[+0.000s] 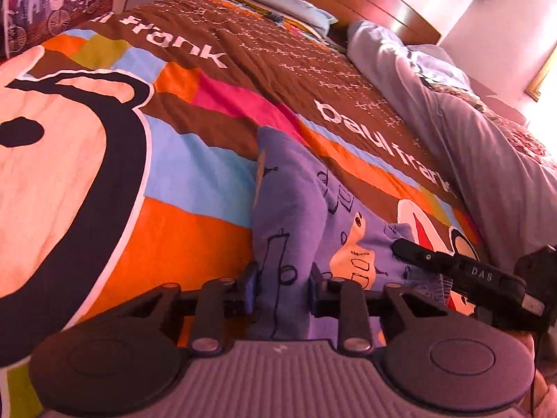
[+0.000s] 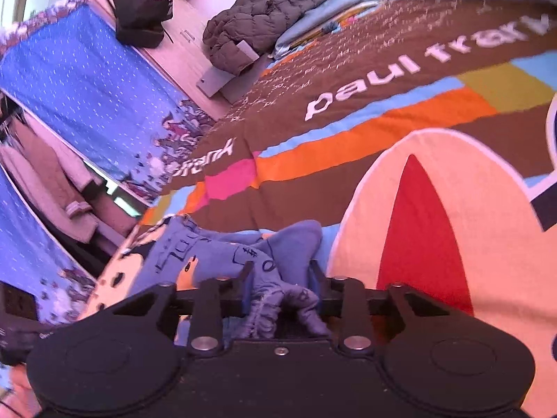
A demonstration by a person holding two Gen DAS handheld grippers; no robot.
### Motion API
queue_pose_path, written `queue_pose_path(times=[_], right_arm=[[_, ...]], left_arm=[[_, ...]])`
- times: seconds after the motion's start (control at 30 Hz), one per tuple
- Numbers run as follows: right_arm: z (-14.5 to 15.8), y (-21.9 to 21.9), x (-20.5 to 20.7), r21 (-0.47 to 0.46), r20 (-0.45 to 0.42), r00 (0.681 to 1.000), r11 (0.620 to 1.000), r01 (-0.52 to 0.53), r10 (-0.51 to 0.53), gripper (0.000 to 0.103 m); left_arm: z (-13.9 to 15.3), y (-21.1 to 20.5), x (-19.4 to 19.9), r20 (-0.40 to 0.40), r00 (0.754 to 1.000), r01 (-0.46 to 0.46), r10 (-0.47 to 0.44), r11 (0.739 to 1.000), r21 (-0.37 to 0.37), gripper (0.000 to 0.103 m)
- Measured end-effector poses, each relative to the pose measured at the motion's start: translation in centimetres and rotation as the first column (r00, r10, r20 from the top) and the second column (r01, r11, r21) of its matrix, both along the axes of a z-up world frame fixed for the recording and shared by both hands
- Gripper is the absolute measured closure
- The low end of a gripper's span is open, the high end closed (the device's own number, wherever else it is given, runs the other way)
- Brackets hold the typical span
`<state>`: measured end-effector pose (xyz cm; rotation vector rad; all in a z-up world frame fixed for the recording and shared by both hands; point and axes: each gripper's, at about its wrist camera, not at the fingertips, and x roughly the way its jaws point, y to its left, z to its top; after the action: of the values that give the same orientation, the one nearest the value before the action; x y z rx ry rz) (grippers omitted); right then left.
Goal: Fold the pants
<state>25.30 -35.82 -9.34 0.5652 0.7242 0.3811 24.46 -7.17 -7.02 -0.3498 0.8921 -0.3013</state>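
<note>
Blue pants [image 1: 292, 202] printed with black doodles and an orange figure lie on the striped bedspread [image 1: 195, 244]. A raised fold of them runs away from the left gripper [image 1: 283, 289], whose jaws are shut on the near end of that fold. At the right of the left wrist view, one of the right gripper's fingers [image 1: 428, 256] rests on the pants. In the right wrist view, the right gripper [image 2: 281, 278] is shut on a bunched, ribbed hem of the pants [image 2: 209, 247]. The rest of the cloth spreads to the left, near the bed's edge.
A grey duvet [image 1: 480, 146] lies heaped along the bed's right side, with a blue pillow [image 1: 278, 0] and a wooden headboard [image 1: 365, 0] beyond. A quilted grey jacket [image 2: 257, 24] and a black bag [image 2: 142, 10] sit past the bed. A blue patterned cloth [image 2: 87, 87] hangs alongside it.
</note>
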Motion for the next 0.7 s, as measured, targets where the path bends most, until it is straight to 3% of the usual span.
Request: queue_pose_path(times=[0.27, 0.7], right_arm=[[1.9, 1.3, -1.9, -0.065, 0.081, 0.995, 0.996, 0.063, -0.058, 0.081], [5.1, 0.6, -4.1, -0.081, 0.122, 0.989, 0.992, 0.092, -0.082, 0.083]], left_arm=[[2.2, -2.4, -0.9, 0.036, 0.999, 0.0, -0.005, 0.993, 0.119, 0.083], [5.4, -3.8, -1.9, 0.051, 0.999, -0.013, 0.008, 0.996, 0.094, 0.085]])
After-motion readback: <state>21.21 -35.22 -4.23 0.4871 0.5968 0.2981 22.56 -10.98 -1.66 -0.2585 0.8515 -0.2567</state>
